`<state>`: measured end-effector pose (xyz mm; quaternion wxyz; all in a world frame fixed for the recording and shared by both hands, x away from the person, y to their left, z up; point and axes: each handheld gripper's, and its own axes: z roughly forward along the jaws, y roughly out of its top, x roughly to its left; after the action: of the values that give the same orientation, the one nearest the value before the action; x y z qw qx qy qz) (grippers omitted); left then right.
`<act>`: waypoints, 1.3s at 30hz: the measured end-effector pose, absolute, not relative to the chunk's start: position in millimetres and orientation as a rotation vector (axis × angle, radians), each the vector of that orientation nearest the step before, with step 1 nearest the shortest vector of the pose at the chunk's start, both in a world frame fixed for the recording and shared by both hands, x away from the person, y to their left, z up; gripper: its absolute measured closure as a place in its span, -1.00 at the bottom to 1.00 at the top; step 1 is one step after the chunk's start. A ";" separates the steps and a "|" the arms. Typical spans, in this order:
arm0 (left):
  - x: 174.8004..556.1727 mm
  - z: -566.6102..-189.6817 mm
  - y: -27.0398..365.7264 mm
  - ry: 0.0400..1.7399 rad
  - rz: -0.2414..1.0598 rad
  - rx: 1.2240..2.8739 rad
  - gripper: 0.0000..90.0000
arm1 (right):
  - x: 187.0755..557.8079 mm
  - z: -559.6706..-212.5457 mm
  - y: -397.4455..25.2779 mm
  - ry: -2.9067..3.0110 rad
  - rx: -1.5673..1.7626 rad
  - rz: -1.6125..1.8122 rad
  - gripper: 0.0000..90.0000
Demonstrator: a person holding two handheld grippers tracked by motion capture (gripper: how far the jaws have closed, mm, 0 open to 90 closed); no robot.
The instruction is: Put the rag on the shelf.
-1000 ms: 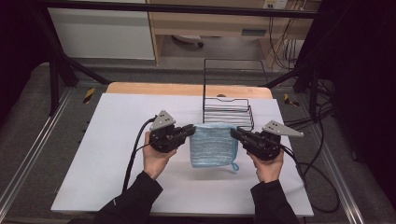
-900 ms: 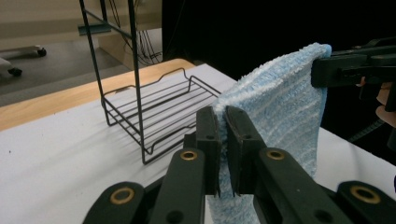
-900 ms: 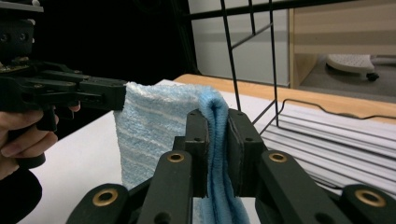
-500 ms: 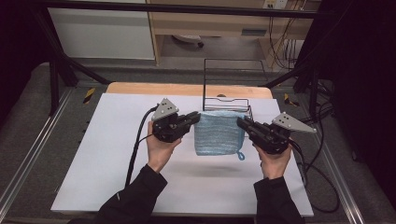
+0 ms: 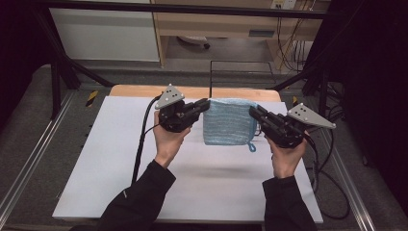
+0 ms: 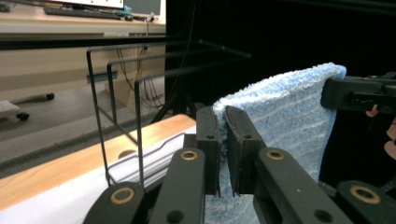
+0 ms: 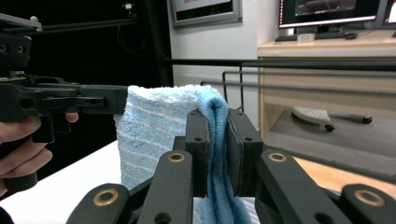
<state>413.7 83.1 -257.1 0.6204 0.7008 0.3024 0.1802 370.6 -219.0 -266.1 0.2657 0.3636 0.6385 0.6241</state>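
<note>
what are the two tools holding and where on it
A light blue terry cloth towel, pinched at its top corners: left tool on one, right tool on the other.

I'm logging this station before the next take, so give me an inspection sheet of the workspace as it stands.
Surface: white table top on a wooden board, bare where visible.
Job's things: blue towel hangs in the air, pinched at its two upper corners; black wire rack stands behind it at the far edge.
Clutter: nothing seen.
Grippers: left hand-held gripper and right hand-held gripper each shut on a towel corner.
Cables: black cable trails from the left one across the table; another hangs off the right side.
Surroundings: dark frame, wooden desk, monitor behind.
</note>
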 end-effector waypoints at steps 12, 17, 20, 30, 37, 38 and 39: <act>427.2 -232.2 71.4 0.673 0.440 1.561 0.87 | 381.4 -236.7 -225.6 1.649 0.954 1.689 0.79; 433.2 -221.4 66.4 0.667 0.453 1.541 0.87 | 386.5 -225.1 -228.9 1.623 0.945 1.689 0.80; 437.2 -214.7 64.7 0.664 0.465 1.528 0.87 | 390.8 -218.6 -229.4 1.608 0.942 1.691 0.80; 452.3 -189.8 62.0 0.667 0.485 1.483 0.87 | 404.2 -194.3 -227.8 1.566 0.921 1.694 0.80; 460.8 -169.3 59.6 0.673 0.483 1.454 0.87 | 408.8 -175.6 -227.1 1.541 0.891 1.691 0.80; 461.8 -166.9 58.7 0.672 0.487 1.454 0.87 | 409.9 -173.4 -227.3 1.537 0.891 1.688 0.80; 462.7 -164.8 57.8 0.673 0.488 1.453 0.87 | 411.1 -171.3 -227.8 1.533 0.893 1.687 0.80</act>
<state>462.7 57.8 -164.8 0.6696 0.6448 0.2984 0.2165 411.1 -227.8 -171.3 0.3401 0.3429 0.5889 0.6481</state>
